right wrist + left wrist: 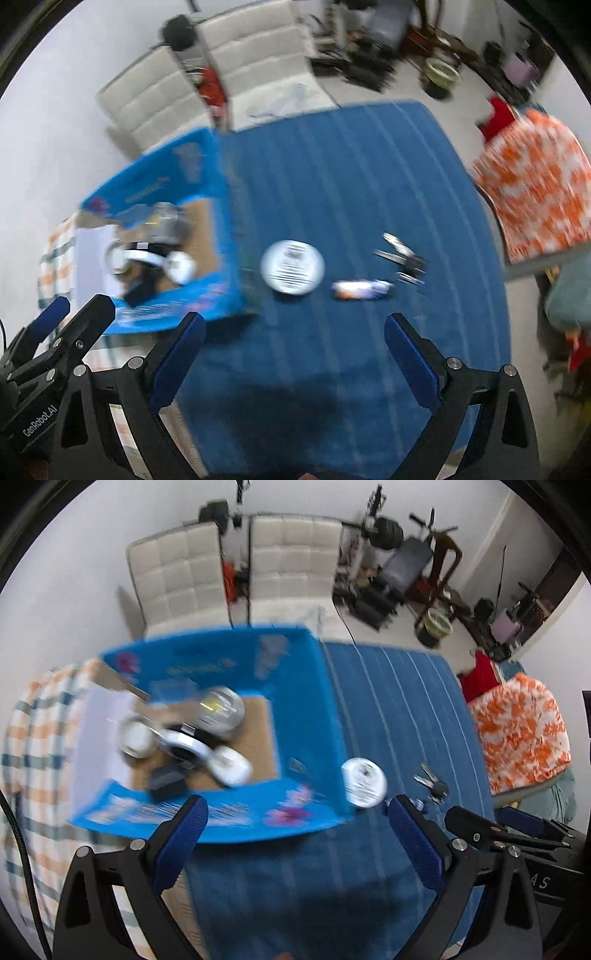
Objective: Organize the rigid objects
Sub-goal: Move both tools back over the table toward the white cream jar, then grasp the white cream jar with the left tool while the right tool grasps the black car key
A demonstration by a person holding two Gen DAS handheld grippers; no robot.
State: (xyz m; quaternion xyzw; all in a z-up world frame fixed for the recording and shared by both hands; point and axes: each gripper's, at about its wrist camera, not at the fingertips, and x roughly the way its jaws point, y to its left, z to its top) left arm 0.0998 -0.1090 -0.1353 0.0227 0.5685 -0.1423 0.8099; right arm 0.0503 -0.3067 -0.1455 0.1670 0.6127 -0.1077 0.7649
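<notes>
An open blue cardboard box (310, 709) (221, 206) stands on the blue striped cloth. Inside it lie white headphones (192, 746) (155, 260), a clear round jar (221, 709) and a dark block (166, 784). Right of the box on the cloth rest a white round lid (364, 782) (292, 266), a bunch of keys (432, 782) (402, 258) and a small white tube (362, 288). My left gripper (295, 812) hangs open above the box's near wall, holding nothing. My right gripper (293, 328) is open too, above bare cloth just short of the lid.
A checked cloth (33, 738) covers the table left of the box. Two white padded chairs (236, 572) stand behind the table. An orange-and-white patterned cushion (521, 731) lies off the right edge. Exercise gear and a bin (436, 624) clutter the far floor.
</notes>
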